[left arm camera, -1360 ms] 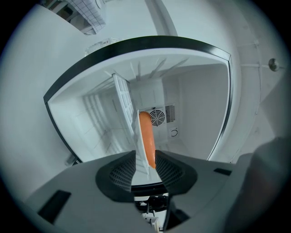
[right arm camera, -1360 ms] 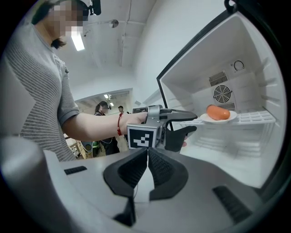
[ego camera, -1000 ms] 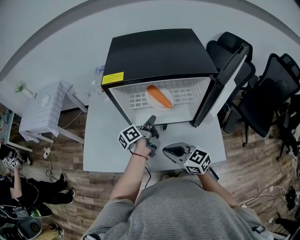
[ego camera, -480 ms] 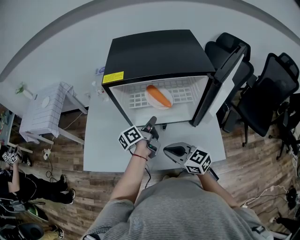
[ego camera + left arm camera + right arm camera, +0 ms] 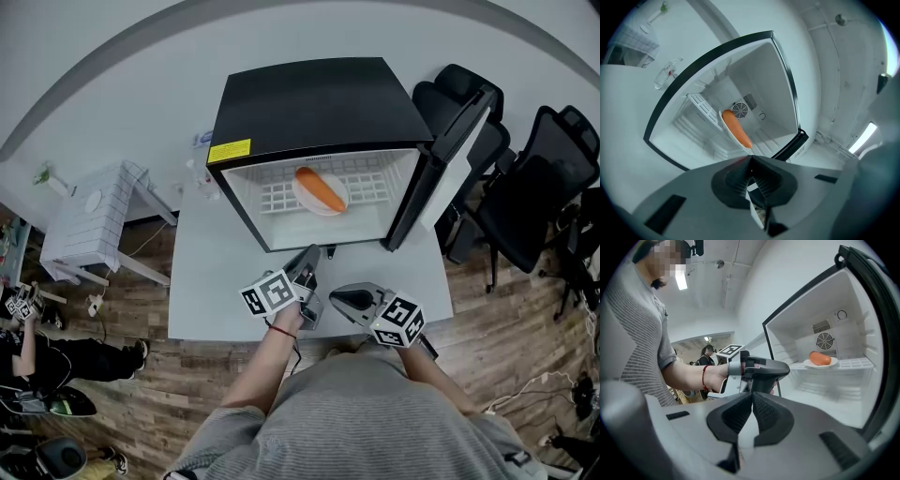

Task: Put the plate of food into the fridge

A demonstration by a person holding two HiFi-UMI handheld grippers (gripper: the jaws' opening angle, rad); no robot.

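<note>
A white plate (image 5: 311, 196) with an orange sausage (image 5: 322, 189) on it rests on the wire shelf inside the open black mini fridge (image 5: 314, 103). The sausage (image 5: 737, 128) also shows in the left gripper view, and the plate (image 5: 821, 363) in the right gripper view. My left gripper (image 5: 307, 259) is shut and empty, over the white table just in front of the fridge opening. To its right my right gripper (image 5: 339, 299) hovers nearer my body, shut with nothing held. The left gripper (image 5: 759, 369) in my hand shows in the right gripper view.
The fridge door (image 5: 448, 150) stands open at the right. The fridge sits on a white table (image 5: 211, 281). Black office chairs (image 5: 534, 187) stand right of the door. A small white side table (image 5: 89, 220) is at the left, and a person sits on the floor at far left.
My left gripper has drawn back from the fridge toward me and a little to the right. The right gripper has hardly moved. The plate stays on the shelf.
</note>
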